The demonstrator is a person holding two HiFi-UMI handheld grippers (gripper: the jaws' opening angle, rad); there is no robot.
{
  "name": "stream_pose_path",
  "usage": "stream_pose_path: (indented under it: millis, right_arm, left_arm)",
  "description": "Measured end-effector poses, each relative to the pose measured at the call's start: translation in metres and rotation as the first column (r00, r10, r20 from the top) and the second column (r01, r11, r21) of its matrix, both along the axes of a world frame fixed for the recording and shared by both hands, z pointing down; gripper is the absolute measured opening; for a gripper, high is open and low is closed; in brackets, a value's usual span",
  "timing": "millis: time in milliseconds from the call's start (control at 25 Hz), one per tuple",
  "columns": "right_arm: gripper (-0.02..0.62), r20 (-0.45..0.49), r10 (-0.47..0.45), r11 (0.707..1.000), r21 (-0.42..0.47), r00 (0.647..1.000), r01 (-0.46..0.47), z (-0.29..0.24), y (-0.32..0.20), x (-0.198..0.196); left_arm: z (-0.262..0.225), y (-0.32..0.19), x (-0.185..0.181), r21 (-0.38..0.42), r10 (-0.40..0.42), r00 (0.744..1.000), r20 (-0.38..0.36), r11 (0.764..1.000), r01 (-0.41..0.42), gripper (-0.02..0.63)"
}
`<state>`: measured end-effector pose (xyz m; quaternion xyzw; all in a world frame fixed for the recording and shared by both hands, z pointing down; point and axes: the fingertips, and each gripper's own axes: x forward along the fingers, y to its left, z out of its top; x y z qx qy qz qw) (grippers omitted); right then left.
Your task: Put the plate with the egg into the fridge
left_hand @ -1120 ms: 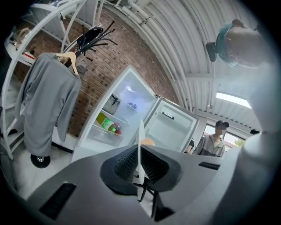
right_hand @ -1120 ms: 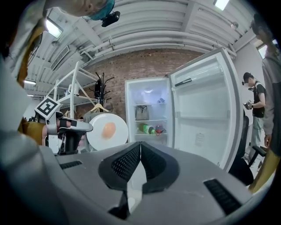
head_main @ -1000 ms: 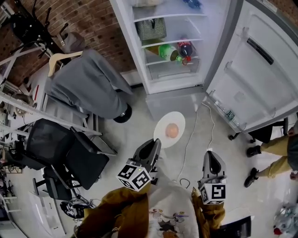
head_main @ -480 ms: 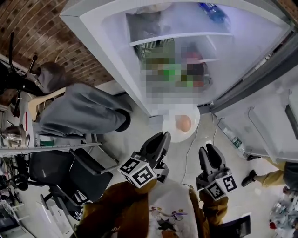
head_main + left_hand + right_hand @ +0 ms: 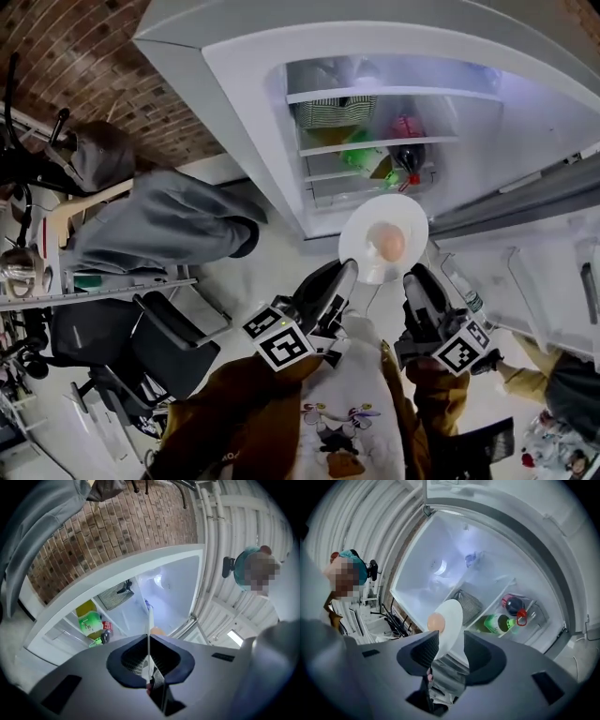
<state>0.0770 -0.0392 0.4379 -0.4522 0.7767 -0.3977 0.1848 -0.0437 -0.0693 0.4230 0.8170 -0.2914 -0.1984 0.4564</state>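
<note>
At the fridge [image 5: 246, 131] mouth, left tool [image 5: 345, 273] pinches plate [image 5: 361, 225] rim; right tool [image 5: 418, 279], just opening, straddles it.

The round white plate [image 5: 361, 234] hangs roughly level in mid-air just in front of the open fridge [image 5: 246, 112], its near rim pinched between the fingers of the left gripper [image 5: 345, 274]. One pale brown egg [image 5: 388, 244] sits near its middle (smooth, oval). The fridge is white, wide open, its inside lit.

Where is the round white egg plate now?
Head view, centre-right: the round white plate hangs before the open white fridge, its near rim pinched by the left gripper.
</note>
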Motion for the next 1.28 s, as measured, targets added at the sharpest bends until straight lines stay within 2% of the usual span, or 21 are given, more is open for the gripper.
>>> stream_pose_path:
  millis: [440,600,880,960,1280]
  right_arm:
    - [0.149,0.036,-0.177,0.983,0.055,0.984,0.175,-0.017,-0.017,0.007]
    - [0.147,0.011,-0.216,0.974,0.069,0.976,0.215,-0.02,-0.018,0.012]
    - [0.146,0.029,-0.277,0.959,0.072,0.96,0.275,-0.019,-0.023,0.007]
    - [0.089,0.043,-0.289,0.956,0.067,0.956,0.286,-0.019,-0.025,0.005]
    - [0.026,0.142,-0.351,0.936,0.053,0.925,0.347,-0.022,-0.017,-0.005]
  left_arm:
    - [-0.02,-0.004,0.026,0.056,-0.055,0.998,-0.032,0.997,0.057,0.02]
    - [-0.025,-0.007,0.032,0.07,-0.073,0.996,-0.045,0.995,0.076,0.02]
    - [-0.026,-0.004,0.032,0.079,-0.104,0.992,-0.067,0.991,0.109,0.02]
    - [-0.025,-0.004,0.03,0.08,-0.117,0.991,-0.067,0.989,0.122,0.02]
    - [-0.012,0.003,0.017,0.087,-0.186,0.982,-0.038,0.978,0.189,0.021]
